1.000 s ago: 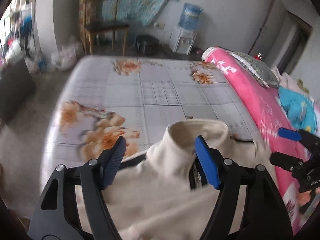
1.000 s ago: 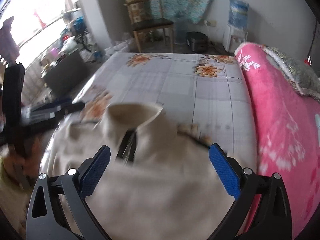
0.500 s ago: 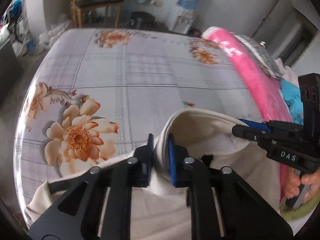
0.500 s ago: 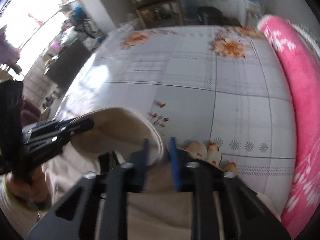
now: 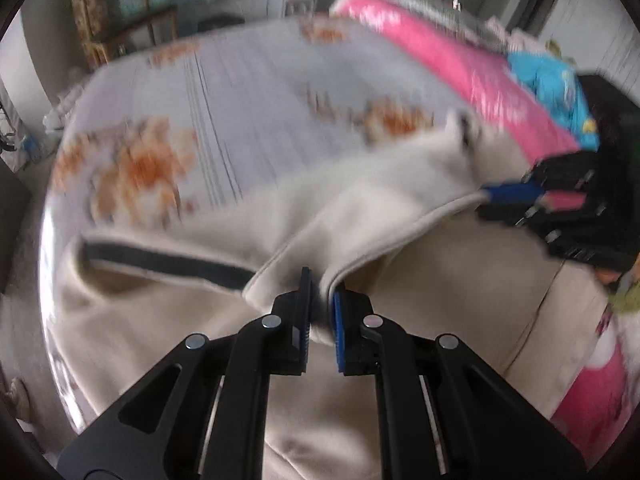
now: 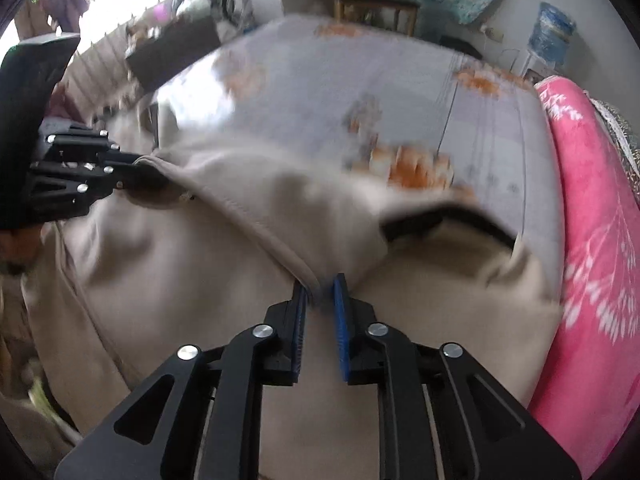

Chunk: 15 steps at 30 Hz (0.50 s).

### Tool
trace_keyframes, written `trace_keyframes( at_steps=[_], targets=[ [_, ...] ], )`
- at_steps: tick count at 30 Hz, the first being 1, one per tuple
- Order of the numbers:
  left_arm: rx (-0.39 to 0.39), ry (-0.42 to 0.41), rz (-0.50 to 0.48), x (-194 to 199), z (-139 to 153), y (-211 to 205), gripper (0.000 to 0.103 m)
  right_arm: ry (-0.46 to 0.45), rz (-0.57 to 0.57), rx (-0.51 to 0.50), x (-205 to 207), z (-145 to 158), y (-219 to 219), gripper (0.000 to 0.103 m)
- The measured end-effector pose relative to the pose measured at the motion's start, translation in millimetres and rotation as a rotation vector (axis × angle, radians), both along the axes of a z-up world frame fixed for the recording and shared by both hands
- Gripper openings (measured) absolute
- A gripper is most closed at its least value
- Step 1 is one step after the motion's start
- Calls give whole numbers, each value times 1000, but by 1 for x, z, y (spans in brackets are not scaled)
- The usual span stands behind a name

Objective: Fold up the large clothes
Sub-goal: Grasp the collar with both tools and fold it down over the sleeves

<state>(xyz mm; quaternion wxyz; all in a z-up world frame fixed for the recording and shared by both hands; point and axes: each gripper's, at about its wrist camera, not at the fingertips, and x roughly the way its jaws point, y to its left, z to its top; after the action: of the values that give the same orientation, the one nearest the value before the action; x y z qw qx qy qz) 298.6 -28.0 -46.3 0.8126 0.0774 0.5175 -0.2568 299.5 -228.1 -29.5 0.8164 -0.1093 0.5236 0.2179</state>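
A large cream jacket [image 5: 440, 280] with a dark inner band [image 5: 160, 260] lies on the floral bed sheet [image 5: 248, 92]. My left gripper [image 5: 320, 300] is shut on the jacket's collar edge, which stretches taut to the right gripper [image 5: 508, 194] at the right of the left wrist view. In the right wrist view my right gripper [image 6: 320, 296] is shut on the same collar edge of the jacket [image 6: 180, 264], and the left gripper [image 6: 132, 164] shows at the left, also pinching the cloth. Both views are motion-blurred.
A pink quilt [image 6: 592, 240] runs along the right side of the bed, with a blue cloth [image 5: 560, 96] on it. A wooden chair [image 5: 120, 28] and a water dispenser [image 6: 548, 40] stand beyond the bed's far end. Cluttered furniture [image 6: 172, 48] is at the left.
Both grippers closed on the collar, then moved apart, pulling the collar edge taut between them. The views swung and are blurred with motion.
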Motion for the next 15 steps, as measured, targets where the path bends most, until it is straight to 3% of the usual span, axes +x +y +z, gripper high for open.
trace_keyframes(
  at_steps=[4,7,11,13,15],
  targets=[
    [-20,-21,-2,-6,-3,7,11,-94,64,177,-10,49,-1,21],
    [-43,-23,0,-7,2,12,16,-82,60,237,7,61,12,24],
    [-31,-51,-7,-20,8,16,26,2,23,206,38,28,35,24],
    [-57,-65,-17,-29,15,24,26,83,-3,191,44,-2,42,24],
    [-97,-98,-17,-35,25,33,26,107,-28,198,40,-19,42,24]
  ],
)
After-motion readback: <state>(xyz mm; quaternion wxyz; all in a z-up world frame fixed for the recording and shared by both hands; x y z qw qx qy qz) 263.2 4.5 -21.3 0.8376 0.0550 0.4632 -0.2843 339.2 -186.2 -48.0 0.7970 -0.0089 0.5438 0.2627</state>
